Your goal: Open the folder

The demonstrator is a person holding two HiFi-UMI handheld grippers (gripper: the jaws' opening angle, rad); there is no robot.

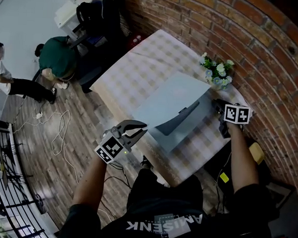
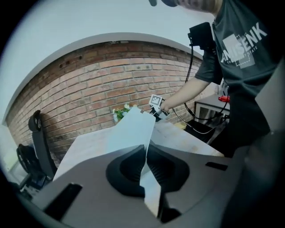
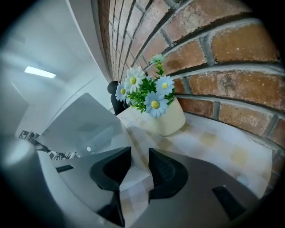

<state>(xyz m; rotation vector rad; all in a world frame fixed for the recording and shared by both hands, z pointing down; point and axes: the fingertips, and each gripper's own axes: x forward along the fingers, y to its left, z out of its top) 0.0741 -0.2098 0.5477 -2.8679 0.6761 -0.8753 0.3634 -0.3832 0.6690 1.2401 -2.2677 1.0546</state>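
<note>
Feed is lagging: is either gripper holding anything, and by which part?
The left gripper is shut on the folder cover, pinching it at its free near edge. The right gripper is open and grips nothing.

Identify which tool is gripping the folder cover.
The left tool, shut on the raised cover of the pale blue plastic folder; the right tool has its jaws apart, clamping nothing.

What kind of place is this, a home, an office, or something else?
Likely a shared studio or workspace: bare brick wall, a checked-cloth table with a pot of daisies, and loose cables on the plank floor beside other people.
</note>
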